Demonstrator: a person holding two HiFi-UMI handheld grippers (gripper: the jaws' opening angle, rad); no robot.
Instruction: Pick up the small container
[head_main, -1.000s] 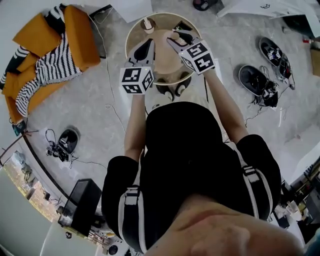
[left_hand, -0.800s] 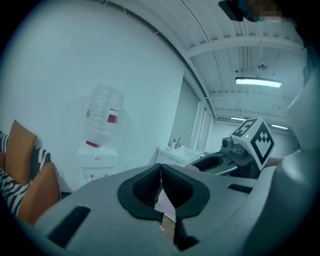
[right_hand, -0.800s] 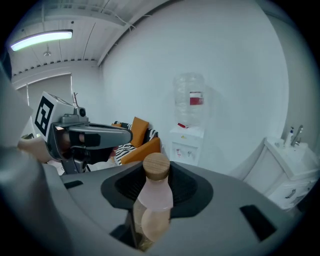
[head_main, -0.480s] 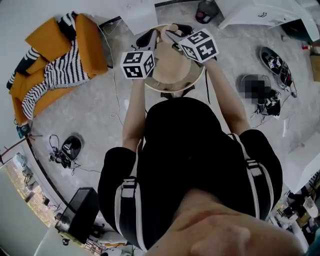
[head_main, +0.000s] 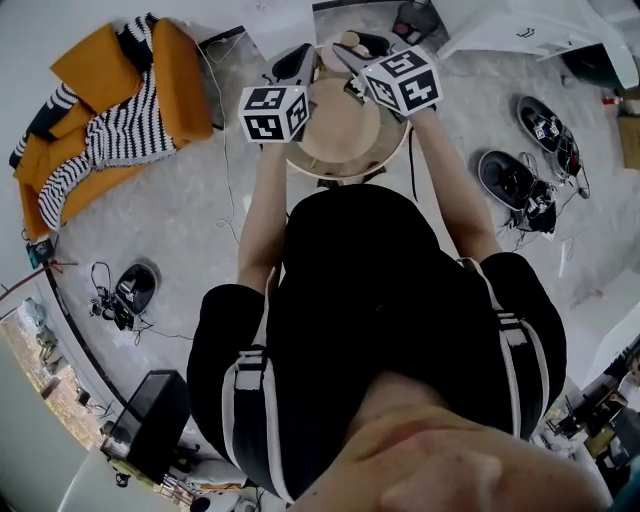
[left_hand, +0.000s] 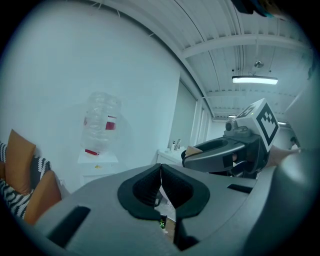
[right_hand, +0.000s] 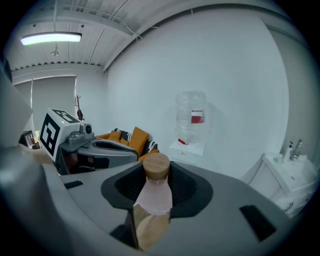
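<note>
The small container is a pink glass bottle with a cork stopper. It stands upright between the pads of my right gripper, which is shut on it and holds it in the air. In the head view the right gripper is raised over the round wooden table, with the cork at its tip. My left gripper is shut with nothing in it. It hangs just left of the right one, also above the table.
An orange sofa with a striped blanket lies to the left on the floor. Shoes and cables lie to the right. A water dispenser bottle stands by the wall, and a white sink unit is at the right.
Both grippers have risen and moved away from me over the table. The right one carries the container with it. The jaws stand as before.
</note>
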